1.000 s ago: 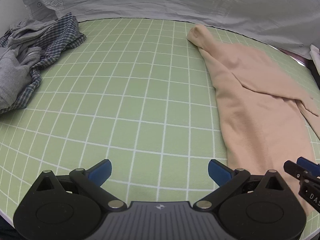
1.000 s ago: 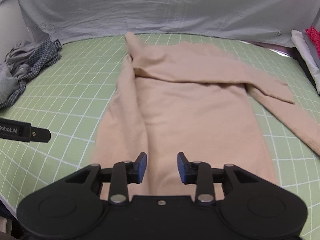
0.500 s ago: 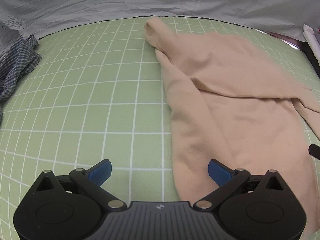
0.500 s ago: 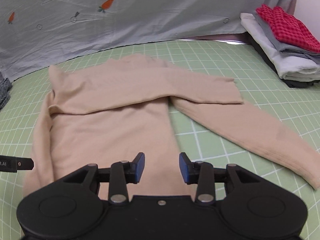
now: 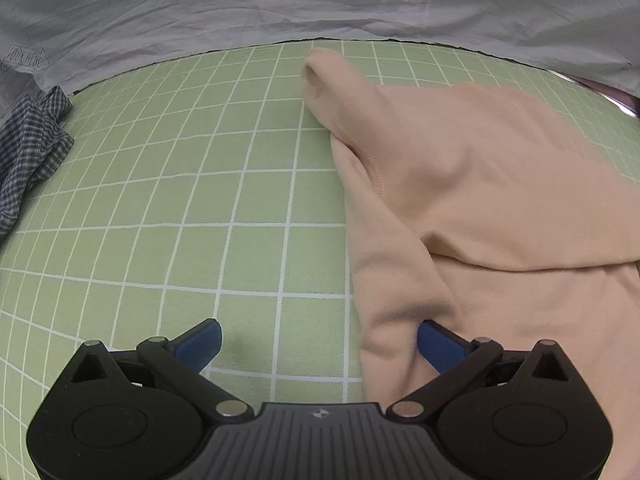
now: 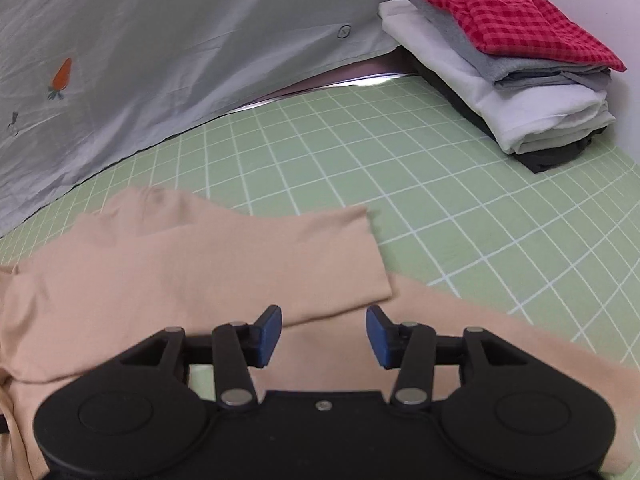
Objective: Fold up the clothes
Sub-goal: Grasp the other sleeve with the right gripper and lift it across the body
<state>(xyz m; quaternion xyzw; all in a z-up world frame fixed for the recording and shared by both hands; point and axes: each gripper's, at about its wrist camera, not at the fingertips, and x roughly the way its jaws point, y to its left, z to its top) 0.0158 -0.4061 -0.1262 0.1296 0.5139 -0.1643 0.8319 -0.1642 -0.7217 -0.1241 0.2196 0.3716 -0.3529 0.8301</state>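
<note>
The left gripper (image 5: 318, 342) stood wide, the soft peach sweater's (image 5: 472, 200) rumpled edge between its jaws. The right gripper (image 6: 323, 334) gaped, unclamped, over a flat sleeve (image 6: 224, 264).

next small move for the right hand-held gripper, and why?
Probably lower the open right hand-held gripper and close on the loose sleeve under it. One sleeve already lies across the peach top; this one still trails over the mat.
</note>
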